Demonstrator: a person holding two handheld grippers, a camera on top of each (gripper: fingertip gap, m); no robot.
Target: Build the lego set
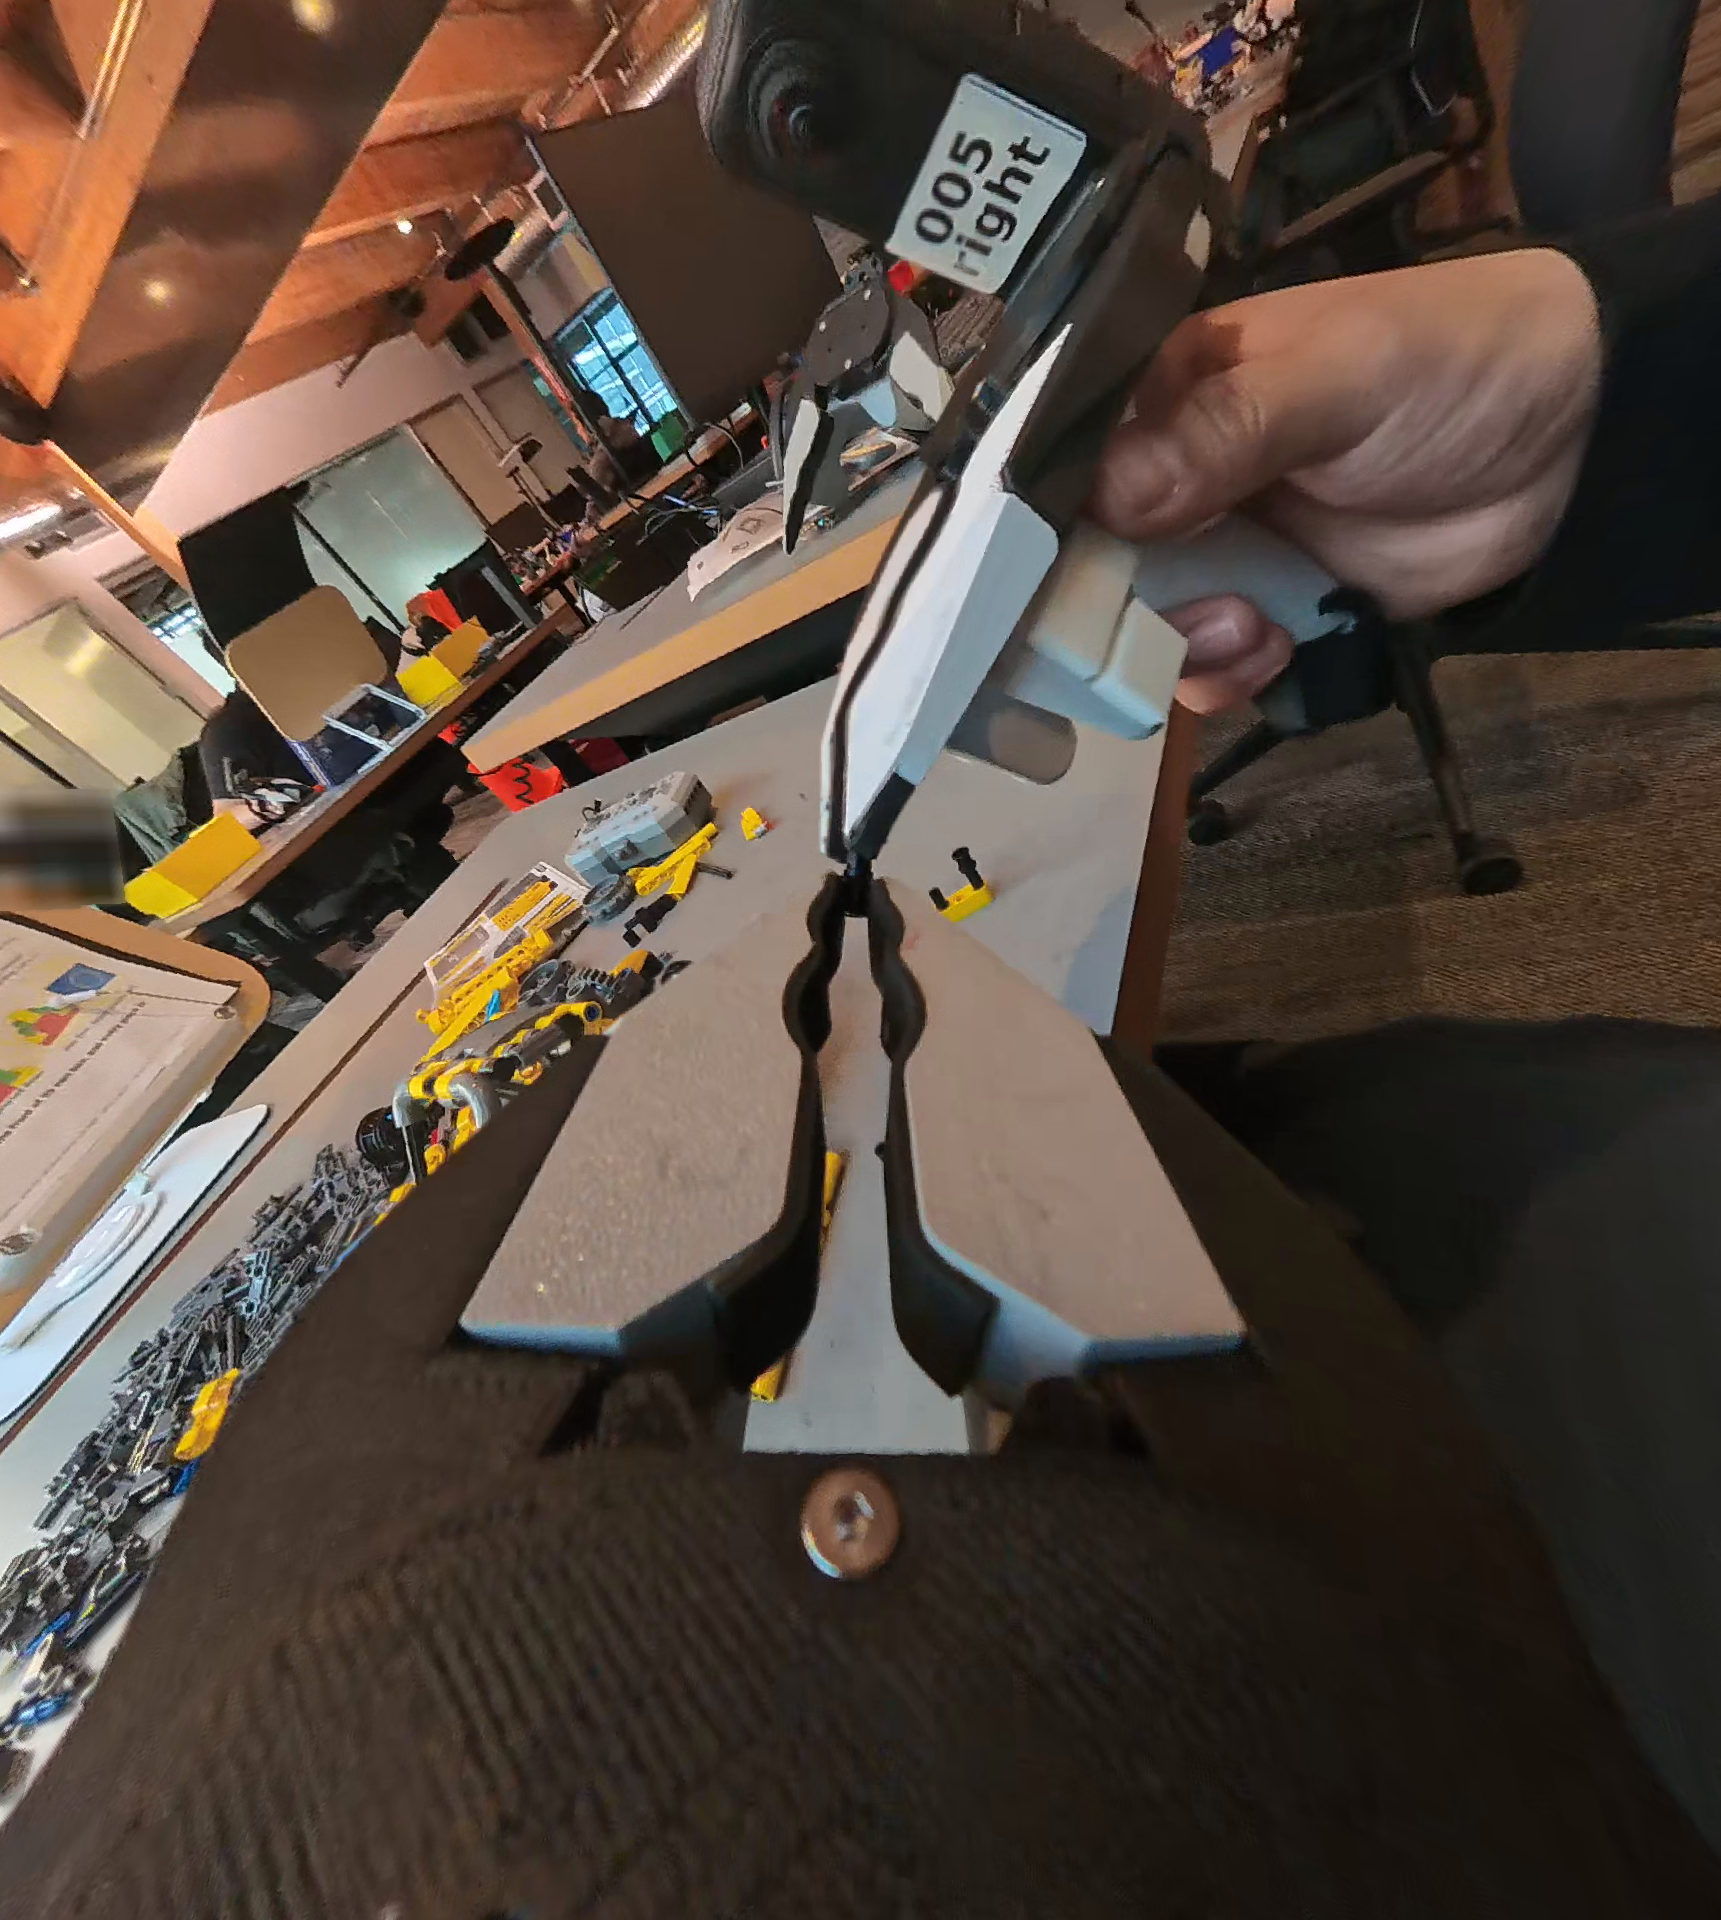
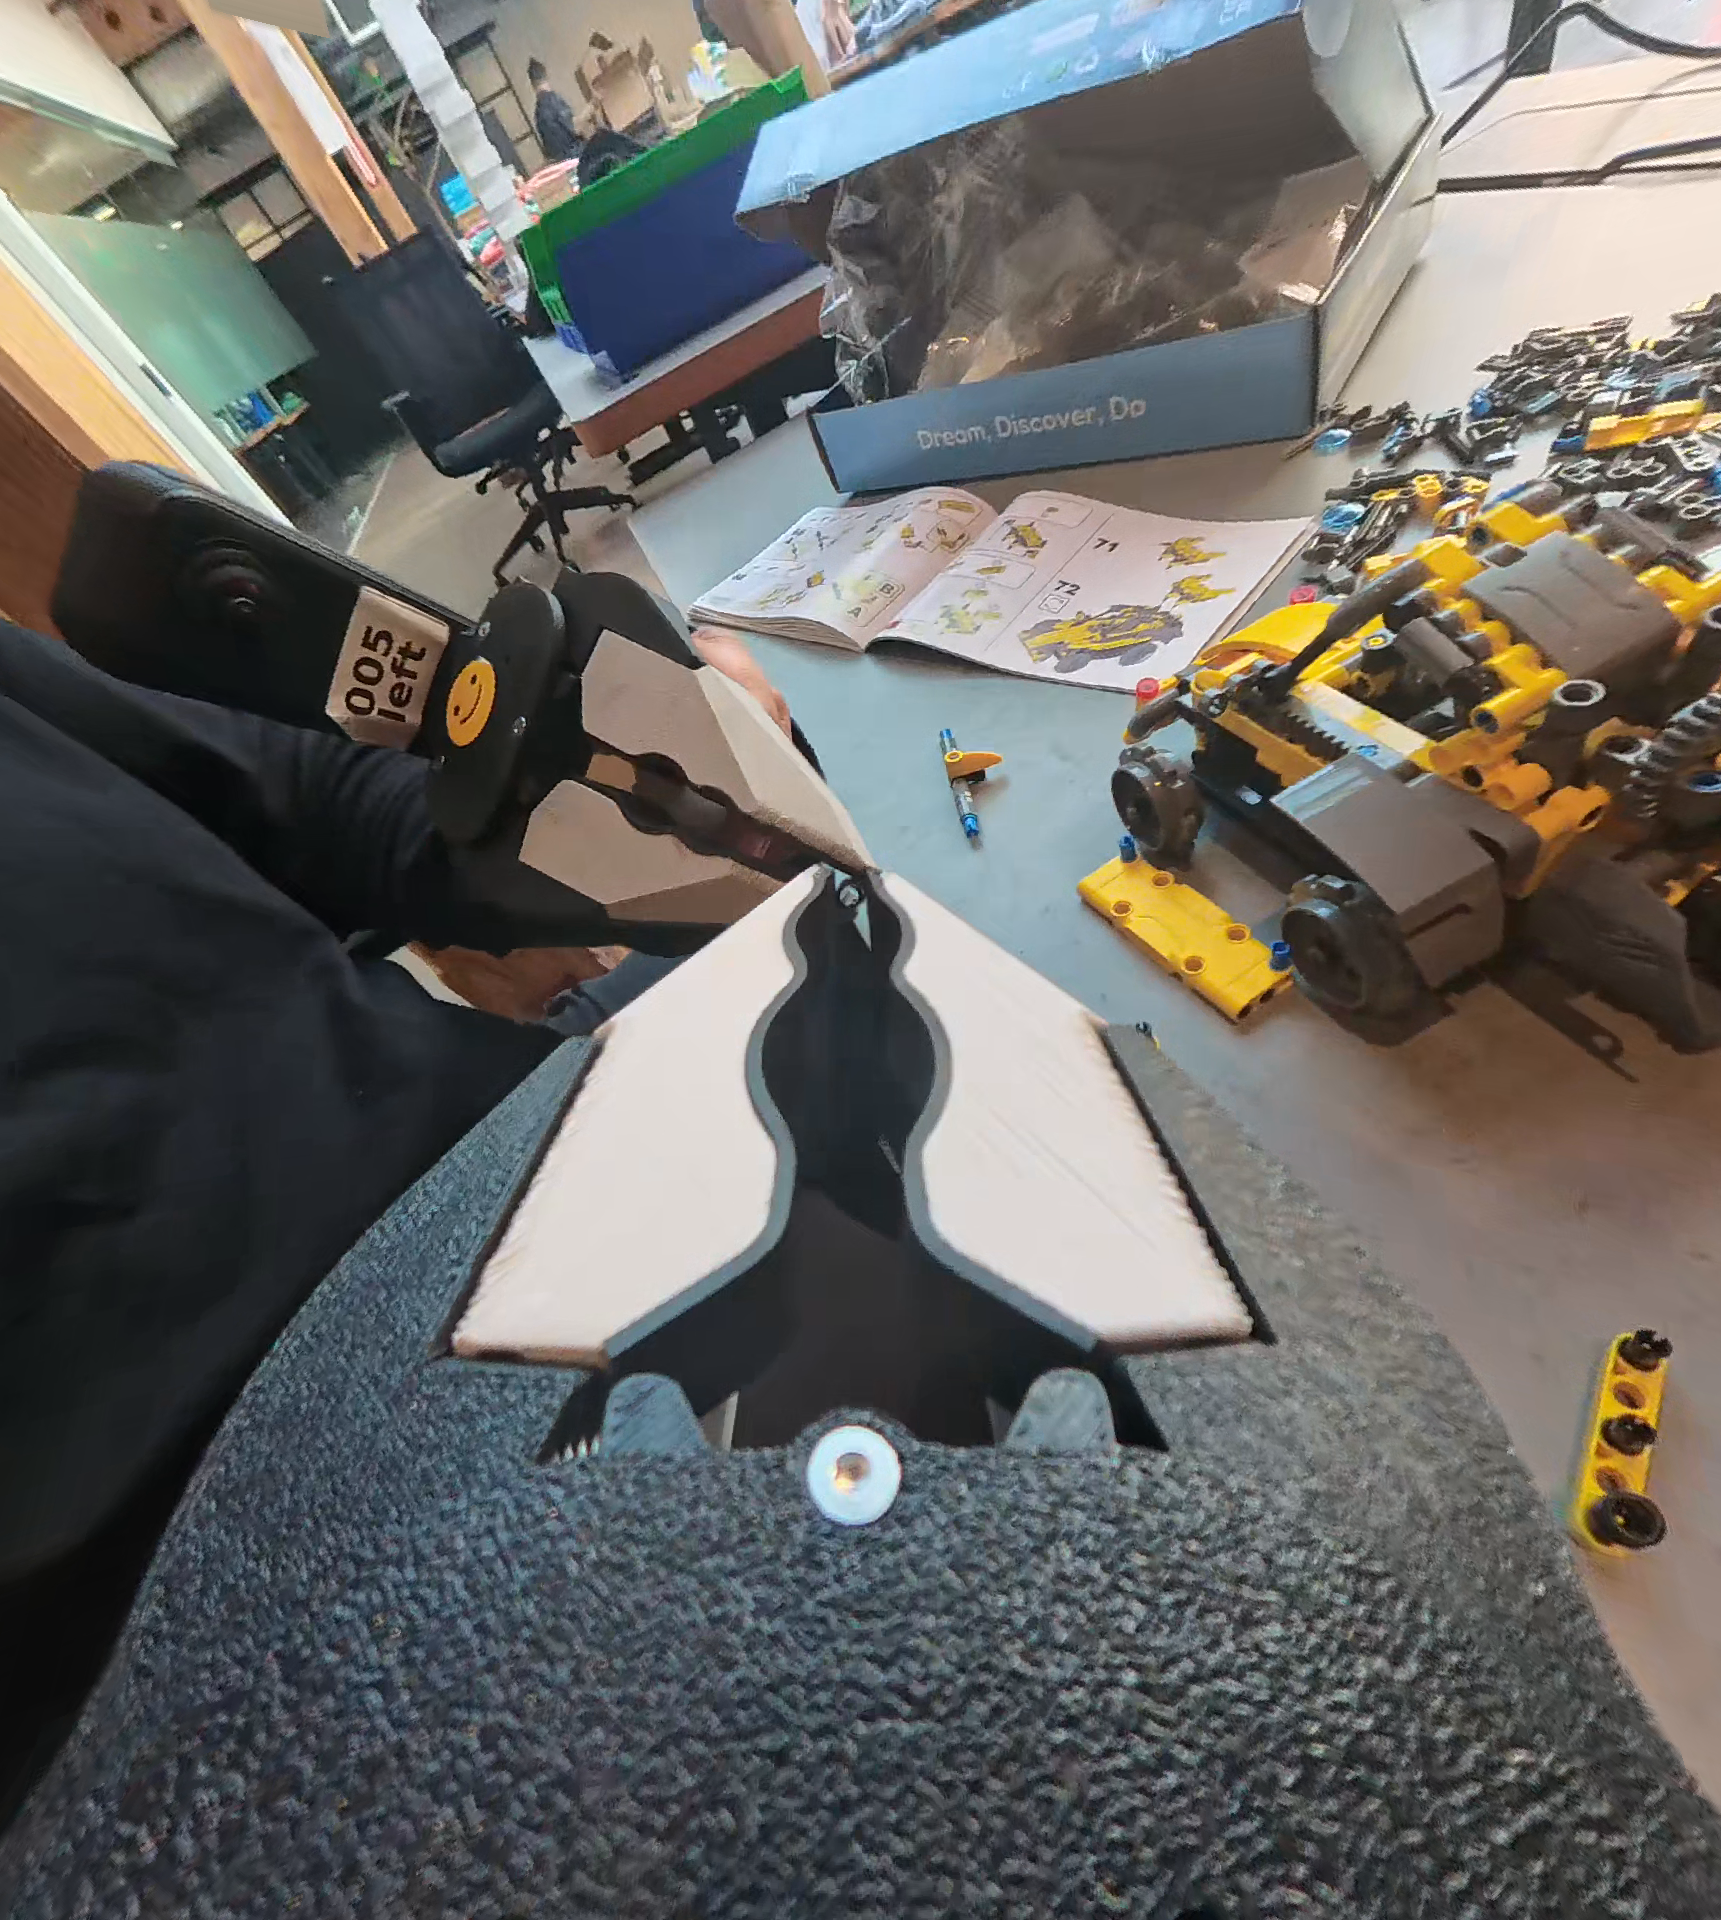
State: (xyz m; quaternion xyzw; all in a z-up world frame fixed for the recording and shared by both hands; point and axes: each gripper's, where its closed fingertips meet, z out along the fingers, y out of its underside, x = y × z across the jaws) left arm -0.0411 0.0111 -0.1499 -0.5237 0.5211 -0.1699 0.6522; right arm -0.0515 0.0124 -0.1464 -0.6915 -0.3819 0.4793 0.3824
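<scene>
Both tongs meet tip to tip above the counter [image 2: 939, 914], near its edge closest to the person. The left tongs [image 1: 851, 902] have their fingertips nearly together on a small black pin [image 1: 854, 883], and the right tongs [image 2: 848, 888] come in from the other side, tips drawn just as close around the same small dark piece. It is tiny and partly hidden, so which pair truly bears it is hard to say; it looks pinched by both. The pin's long axis seems to run from one set of tips toward the other, so the two tongs face each other along it, neither nearer than the other.

Farther in on the counter sits a half-built yellow and black vehicle model [image 2: 1458, 790], with an open instruction booklet [image 2: 991, 582] and an open cardboard box [image 2: 1095, 312] beyond it. A yellow beam with black pins [image 2: 1620, 1439] lies toward the near edge, and a heap of loose dark parts [image 1: 170, 1455] runs along the far side.
</scene>
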